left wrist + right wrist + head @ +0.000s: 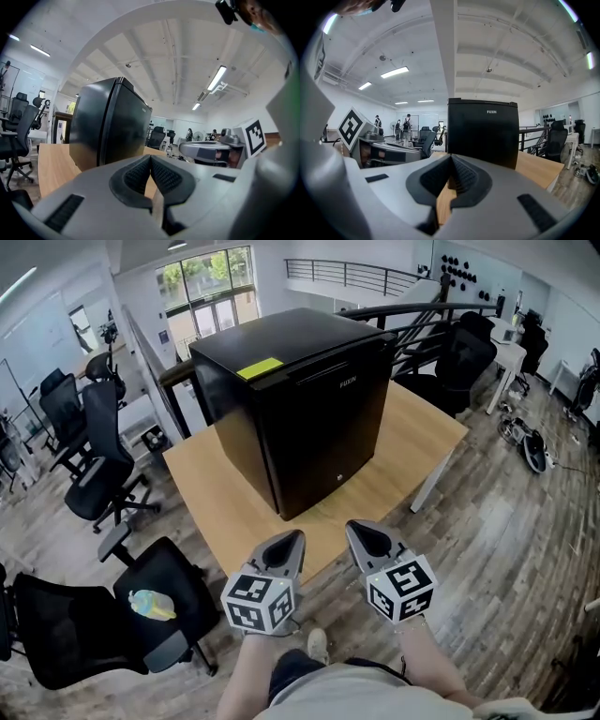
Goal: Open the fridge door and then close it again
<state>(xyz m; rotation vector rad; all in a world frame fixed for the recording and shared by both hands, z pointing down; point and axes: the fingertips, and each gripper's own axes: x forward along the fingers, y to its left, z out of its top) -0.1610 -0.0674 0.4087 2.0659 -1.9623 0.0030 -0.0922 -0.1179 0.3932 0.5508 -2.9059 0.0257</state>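
Head view: the left gripper [296, 540] and right gripper [354, 529] sit side by side, close together, over the near edge of the tabletop [220, 498], both aimed at the fridge [309, 409]. In the left gripper view its fingers [137, 176] are pressed together and hold nothing. In the right gripper view the fingers [465, 176] are likewise closed and empty.

The tabletop is pale wood, set cornerwise to the person. The black fridge stands upright near its middle, well apart from both grippers, with its door shut and a yellow label [260, 367] on its top.

Around the tabletop lies a floor [487, 549] of grey-brown planks. A black chair [94, 624] stands just left of the tabletop with a small teal and yellow thing [150, 605] on its seat, and more chairs [94, 456] stand further left. Beyond the fridge are a dark railing [412, 320], a white desk [511, 352] to the right and tall windows [206, 287] in the far wall. Strip lights [216, 78] hang from the white ceiling.
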